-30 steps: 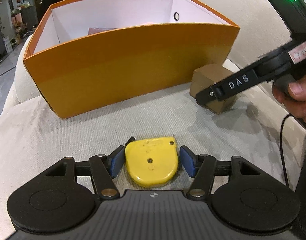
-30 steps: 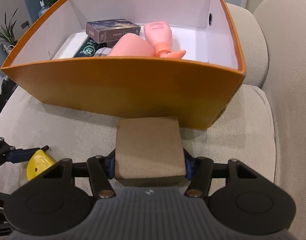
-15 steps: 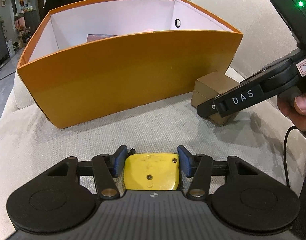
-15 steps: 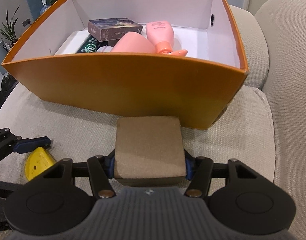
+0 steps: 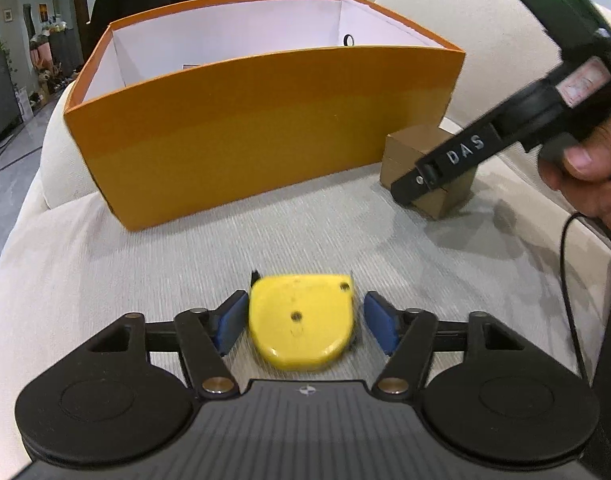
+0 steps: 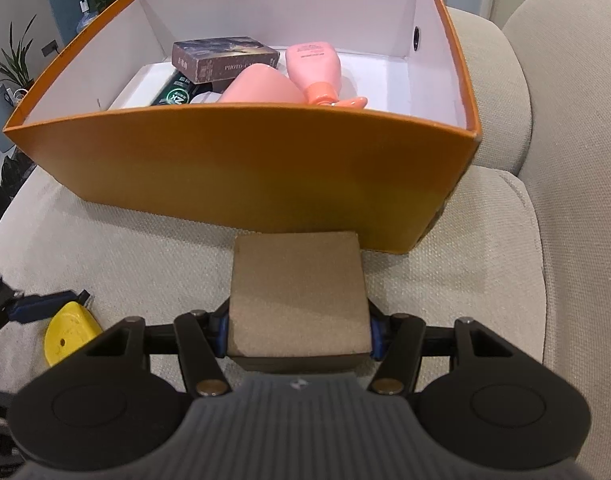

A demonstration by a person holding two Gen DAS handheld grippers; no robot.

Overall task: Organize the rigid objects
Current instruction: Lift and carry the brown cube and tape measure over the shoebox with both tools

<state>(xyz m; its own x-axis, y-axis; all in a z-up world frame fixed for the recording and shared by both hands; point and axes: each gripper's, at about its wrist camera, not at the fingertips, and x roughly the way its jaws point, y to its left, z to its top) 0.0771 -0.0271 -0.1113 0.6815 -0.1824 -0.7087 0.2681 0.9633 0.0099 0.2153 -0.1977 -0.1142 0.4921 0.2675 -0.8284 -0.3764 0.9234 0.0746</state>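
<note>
A yellow tape measure [image 5: 301, 320] lies on the beige sofa seat between the blue pads of my left gripper [image 5: 303, 322]; the jaws are open, with a gap on each side. It also shows in the right wrist view [image 6: 67, 338]. My right gripper [image 6: 299, 330] is shut on a brown cardboard box [image 6: 297, 304], which also shows in the left wrist view [image 5: 409, 152], just in front of the orange storage box [image 6: 241, 176]. The orange box [image 5: 265, 132] holds a dark card box [image 6: 225, 58], two pink bottles [image 6: 313, 70] and a green-labelled item [image 6: 177, 94].
The sofa backrest cushions [image 6: 561, 92] rise behind and right of the orange box. The seat's edge [image 5: 9, 240] drops off at the left toward the floor. A black cable [image 5: 569, 280] hangs from the right gripper.
The left jaws have opened wider around the tape measure, which now lies a little farther forward. The right gripper has lifted slightly with the brown box, showing more of the orange box's inside.
</note>
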